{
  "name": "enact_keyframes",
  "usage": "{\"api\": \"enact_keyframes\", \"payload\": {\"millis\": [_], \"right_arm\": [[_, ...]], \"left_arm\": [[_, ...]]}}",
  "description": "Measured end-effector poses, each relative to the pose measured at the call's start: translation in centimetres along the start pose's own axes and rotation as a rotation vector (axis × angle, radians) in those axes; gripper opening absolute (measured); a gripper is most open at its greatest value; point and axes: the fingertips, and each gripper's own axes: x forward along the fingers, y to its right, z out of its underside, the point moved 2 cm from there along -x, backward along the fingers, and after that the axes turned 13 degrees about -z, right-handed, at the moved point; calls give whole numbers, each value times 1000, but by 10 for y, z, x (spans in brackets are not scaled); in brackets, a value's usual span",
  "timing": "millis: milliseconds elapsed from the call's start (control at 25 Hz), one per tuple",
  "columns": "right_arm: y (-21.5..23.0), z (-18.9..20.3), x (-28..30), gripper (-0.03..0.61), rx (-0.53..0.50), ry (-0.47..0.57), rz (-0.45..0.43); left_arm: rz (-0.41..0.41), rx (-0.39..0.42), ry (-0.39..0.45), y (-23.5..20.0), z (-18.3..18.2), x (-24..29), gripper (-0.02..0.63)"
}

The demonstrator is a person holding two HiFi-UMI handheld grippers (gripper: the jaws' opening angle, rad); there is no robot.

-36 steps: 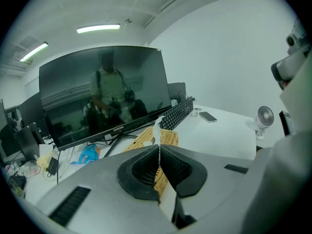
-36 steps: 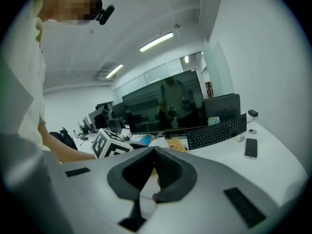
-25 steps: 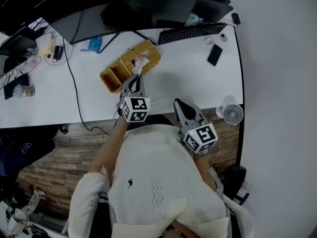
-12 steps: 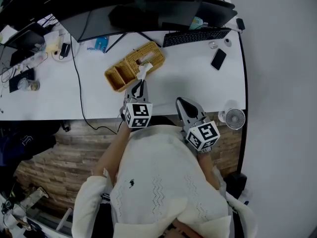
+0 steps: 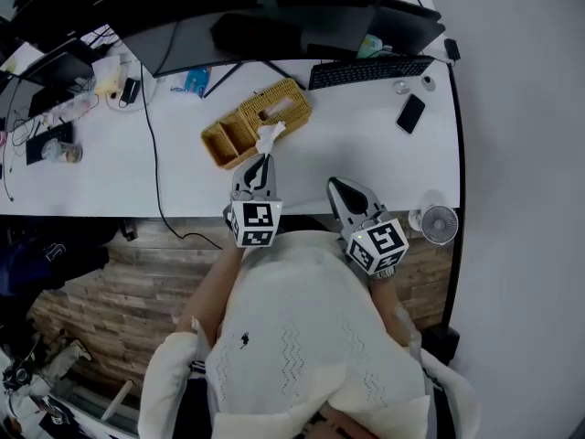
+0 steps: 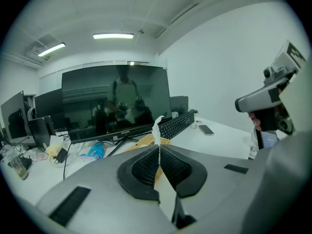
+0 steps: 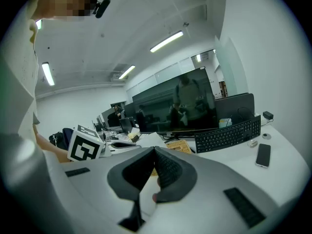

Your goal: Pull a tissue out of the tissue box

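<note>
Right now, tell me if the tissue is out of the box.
Apparently out: the tissue, pinched in the left gripper, ends short of the box's slot.

I am in an office. A long white surface (image 5: 347, 144) carries a wide dark monitor (image 6: 114, 101) on a stand, a black keyboard (image 5: 370, 71) and a phone (image 5: 411, 113) lying flat. A small fan (image 5: 439, 224) sits at its near edge, and a black cable (image 5: 154, 144) trails over the side. More screens (image 6: 13, 121) stand further along. Strip lights (image 6: 113, 35) run across a plain white ceiling, the walls are bare white, and the floor (image 5: 110, 282) below has a wood pattern.
</note>
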Motion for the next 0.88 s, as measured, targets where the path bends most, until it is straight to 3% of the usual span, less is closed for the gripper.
{"api": "enact_keyframes", "payload": {"millis": [280,880], "right_arm": [[2,-1,4,2,-9,3,-18],[1,-6,17,2,-36,-14,-55]], "left_arm": [[33,3,36,-1,-14,-18,14],[39,-80,71,-3,-15,-42,13]]}}
